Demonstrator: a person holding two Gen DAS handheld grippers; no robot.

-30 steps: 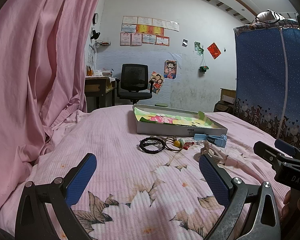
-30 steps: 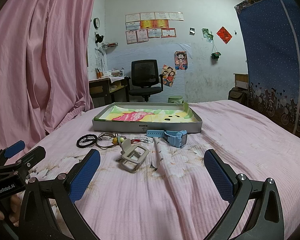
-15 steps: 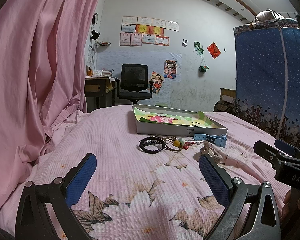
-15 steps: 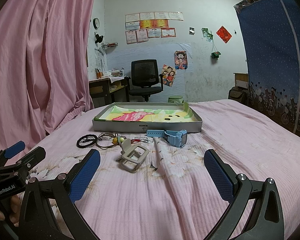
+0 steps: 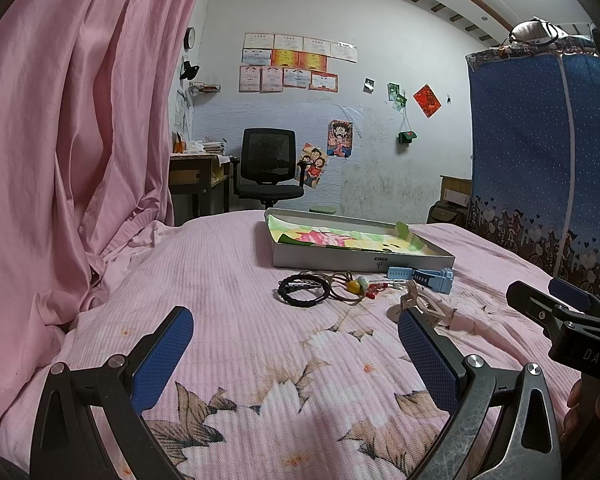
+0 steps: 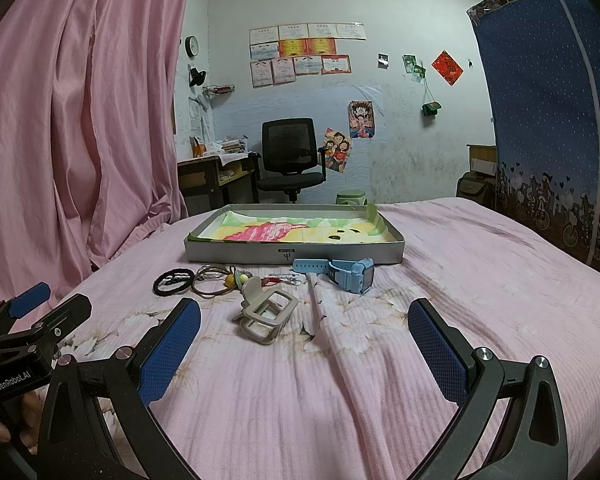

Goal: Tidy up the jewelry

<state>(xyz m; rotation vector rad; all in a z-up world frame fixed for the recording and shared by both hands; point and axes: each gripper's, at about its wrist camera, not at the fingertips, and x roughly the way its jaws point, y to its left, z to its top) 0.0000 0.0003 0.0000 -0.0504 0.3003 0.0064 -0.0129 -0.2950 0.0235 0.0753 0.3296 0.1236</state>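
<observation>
Pink bed (image 6: 440, 280); tray (image 6: 292, 254), watch (image 6: 352, 276), clip (image 6: 266, 316)

A pink draped curtain (image 6: 80, 128) hangs at the left beside a wooden desk (image 6: 216, 178). A black mesh office chair (image 6: 290, 158) stands against the white wall under framed certificates (image 6: 306, 52). A blue dotted fabric wardrobe (image 6: 548, 112) fills the right.

hair claw (image 5: 424, 308): partly behind left hand-held gripper (image 5: 296, 344) | tray label (image 6: 287, 256): unreadable (too small)
</observation>
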